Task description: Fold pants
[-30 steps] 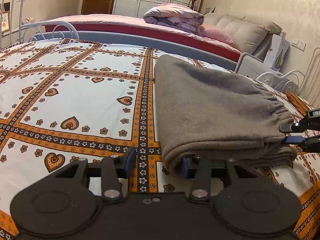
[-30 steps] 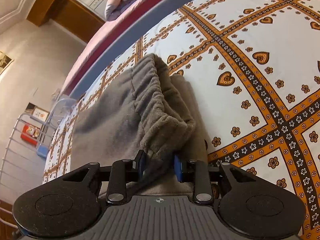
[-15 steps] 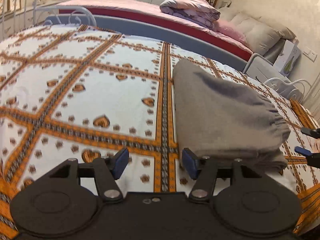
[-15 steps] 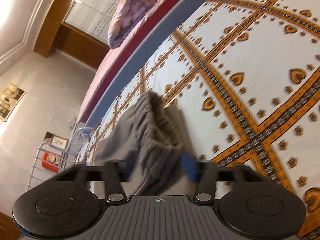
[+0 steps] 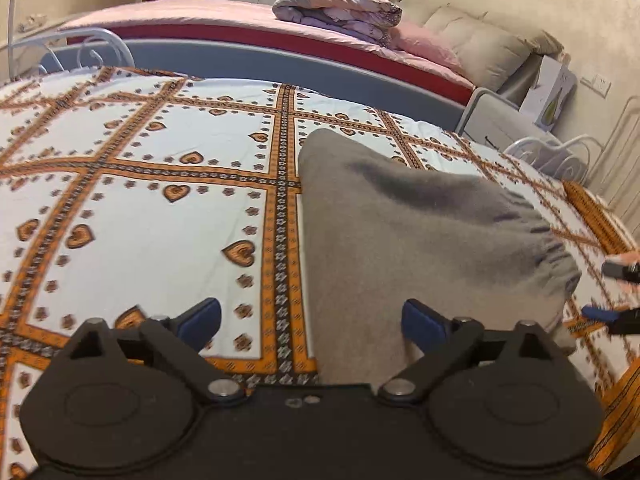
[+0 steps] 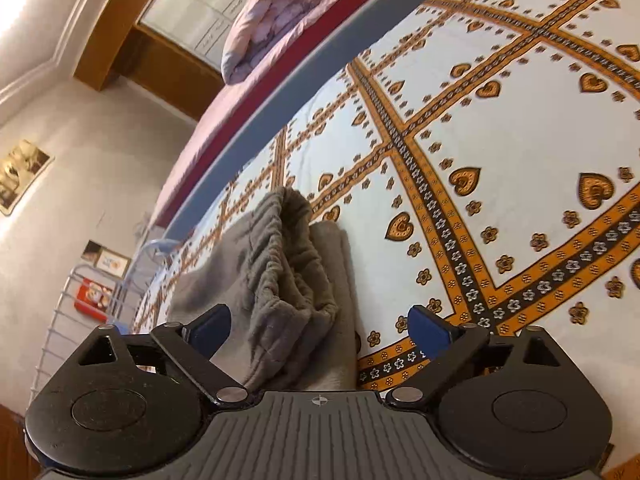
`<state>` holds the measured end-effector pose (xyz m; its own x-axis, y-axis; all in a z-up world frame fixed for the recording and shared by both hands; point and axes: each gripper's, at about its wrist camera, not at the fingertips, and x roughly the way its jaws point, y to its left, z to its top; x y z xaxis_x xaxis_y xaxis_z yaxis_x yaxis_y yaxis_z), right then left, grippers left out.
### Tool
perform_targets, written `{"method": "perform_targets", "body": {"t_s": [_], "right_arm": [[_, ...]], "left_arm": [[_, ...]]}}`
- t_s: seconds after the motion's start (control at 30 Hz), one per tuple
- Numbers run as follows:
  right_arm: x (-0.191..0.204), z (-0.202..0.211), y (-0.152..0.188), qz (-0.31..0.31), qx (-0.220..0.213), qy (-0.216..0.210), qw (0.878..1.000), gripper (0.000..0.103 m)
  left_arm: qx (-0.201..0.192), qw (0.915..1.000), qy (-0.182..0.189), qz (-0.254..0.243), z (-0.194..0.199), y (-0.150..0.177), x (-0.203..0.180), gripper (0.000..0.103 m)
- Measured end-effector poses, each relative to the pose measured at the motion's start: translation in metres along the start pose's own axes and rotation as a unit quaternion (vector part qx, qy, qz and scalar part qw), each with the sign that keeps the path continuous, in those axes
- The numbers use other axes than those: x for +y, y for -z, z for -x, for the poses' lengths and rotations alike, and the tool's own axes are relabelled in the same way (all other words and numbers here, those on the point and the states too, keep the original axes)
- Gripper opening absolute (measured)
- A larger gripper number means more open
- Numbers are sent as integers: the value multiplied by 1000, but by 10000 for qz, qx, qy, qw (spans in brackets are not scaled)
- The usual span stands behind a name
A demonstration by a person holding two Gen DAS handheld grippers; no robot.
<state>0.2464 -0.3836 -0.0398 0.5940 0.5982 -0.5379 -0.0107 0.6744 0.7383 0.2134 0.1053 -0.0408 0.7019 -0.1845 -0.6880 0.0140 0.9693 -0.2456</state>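
The grey pants (image 5: 420, 232) lie folded in a thick stack on the patterned bedspread (image 5: 160, 200), elastic waistband at the right end. My left gripper (image 5: 312, 318) is open and empty, raised a little above the stack's near left corner. In the right wrist view the pants (image 6: 288, 280) show their gathered waistband toward me. My right gripper (image 6: 318, 326) is open and empty, just off the waistband end. Its fingertips (image 5: 600, 314) also show at the right edge of the left wrist view, apart from the cloth.
A second bed (image 5: 248, 28) with pink sheets and a rolled duvet (image 5: 340, 8) stands behind. White metal bed rails (image 5: 552, 156) rise at the far right. A wardrobe (image 6: 200, 16) and wall pictures (image 6: 20, 176) line the room.
Both grippers opened wide, let go of the pants and drew back and up. The folded stack stays on the bedspread.
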Motion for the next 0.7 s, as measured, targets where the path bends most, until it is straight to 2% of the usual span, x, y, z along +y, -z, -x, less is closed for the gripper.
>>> {"method": "perform_targets", "body": {"t_s": [0.17, 0.33, 0.4, 0.47, 0.53, 0.63, 0.7], "right_arm": [[-1, -22, -5, 101, 223, 23, 9997, 97], [-4, -37, -8, 84, 320, -55, 9994, 97], [2, -43, -9, 319, 362, 75, 9988, 97], [6, -49, -8, 472, 404, 134, 9980, 97], [1, -55, -7, 340, 465, 30, 9983, 97], [-1, -58, -9, 330, 492, -90, 9982, 98], [-7, -60, -10, 171, 600, -424, 9972, 98]], "left_arm": [[17, 9996, 101, 273, -16, -9, 5, 95], [247, 9989, 172, 357, -32, -18, 10, 96], [286, 9981, 381, 385, -37, -22, 12, 93], [436, 9942, 781, 602, -47, -25, 19, 83], [587, 9896, 1070, 763, -57, -26, 24, 77], [631, 9869, 1319, 690, -66, -30, 27, 76], [662, 9849, 1469, 631, -69, -32, 26, 76]]}}
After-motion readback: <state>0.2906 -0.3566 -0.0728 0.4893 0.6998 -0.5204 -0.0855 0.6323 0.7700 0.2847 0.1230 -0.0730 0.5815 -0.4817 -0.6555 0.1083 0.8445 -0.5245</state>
